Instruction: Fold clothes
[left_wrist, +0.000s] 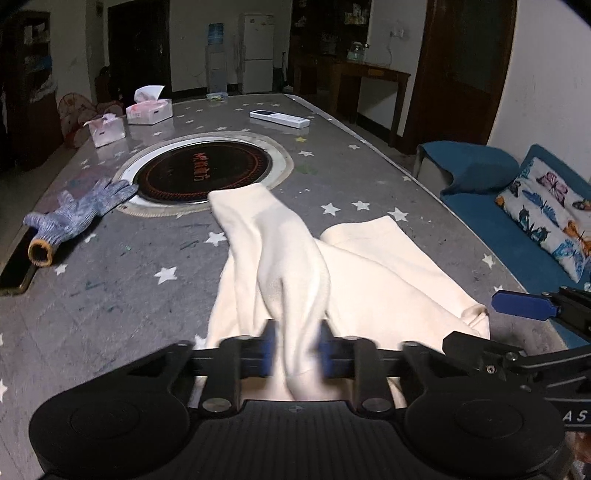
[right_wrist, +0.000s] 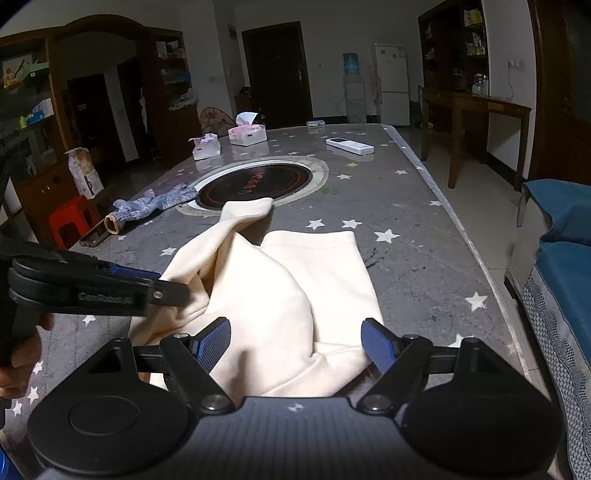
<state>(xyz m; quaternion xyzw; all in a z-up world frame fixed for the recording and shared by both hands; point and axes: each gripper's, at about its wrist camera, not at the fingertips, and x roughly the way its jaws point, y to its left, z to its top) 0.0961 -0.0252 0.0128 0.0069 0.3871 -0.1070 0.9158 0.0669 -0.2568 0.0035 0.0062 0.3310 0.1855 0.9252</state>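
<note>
A cream garment (left_wrist: 369, 273) lies on the grey star-patterned table (left_wrist: 129, 288), with one long part stretching toward the round hotplate. My left gripper (left_wrist: 295, 350) is shut on a bunched fold of the garment and lifts it off the table. It shows from the side in the right wrist view (right_wrist: 177, 293), pinching the garment's left edge. My right gripper (right_wrist: 295, 345) is open, its blue pads either side of the garment's (right_wrist: 295, 288) near edge, touching nothing. It shows at the right edge of the left wrist view (left_wrist: 528, 306).
A round black hotplate (left_wrist: 203, 170) is set in the table's middle. A blue knit glove (left_wrist: 74, 214) and a phone (left_wrist: 16, 273) lie at the left. Two tissue packs (left_wrist: 147, 110) and a white remote (left_wrist: 279, 118) lie at the far end. A blue sofa (left_wrist: 517, 221) stands right.
</note>
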